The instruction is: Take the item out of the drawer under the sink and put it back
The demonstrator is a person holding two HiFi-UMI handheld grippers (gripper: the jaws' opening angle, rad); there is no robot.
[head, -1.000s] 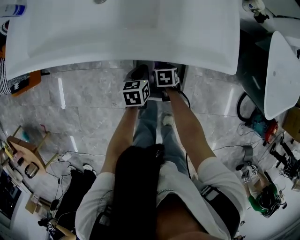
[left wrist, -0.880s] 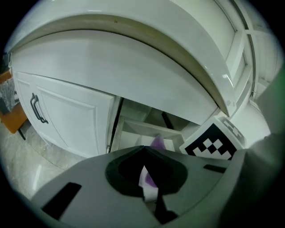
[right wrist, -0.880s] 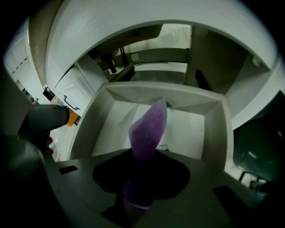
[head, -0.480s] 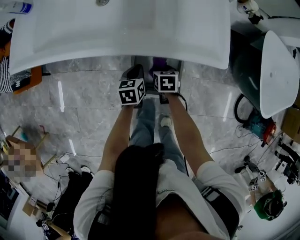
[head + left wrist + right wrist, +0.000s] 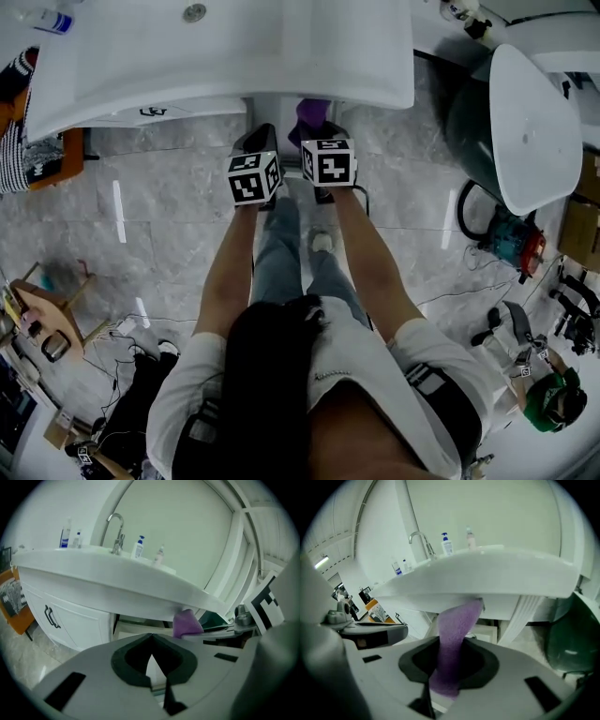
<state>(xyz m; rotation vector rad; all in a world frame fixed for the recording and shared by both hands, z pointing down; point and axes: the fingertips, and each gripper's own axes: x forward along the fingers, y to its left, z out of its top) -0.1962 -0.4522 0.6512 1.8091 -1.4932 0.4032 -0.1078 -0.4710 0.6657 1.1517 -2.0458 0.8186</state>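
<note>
Head view: marble floor (image 5: 159,206), white sink (image 5: 234,47) | right claw (image 5: 452,644) just closed onto purple cloth (image 5: 458,618) | left claw (image 5: 151,637) shut, seemingly empty.

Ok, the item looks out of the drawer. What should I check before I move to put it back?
1. Hold of right gripper on purple item: ok, its jaws have just been closing and clamp it.
2. Item out of drawer: ok, held up by the sink edge.
3. Item's tip clear of sink: cannot tell.
4. Drawer open for the return: ok.
5. Nothing in left gripper: ok, jaws together, nothing between.
</note>
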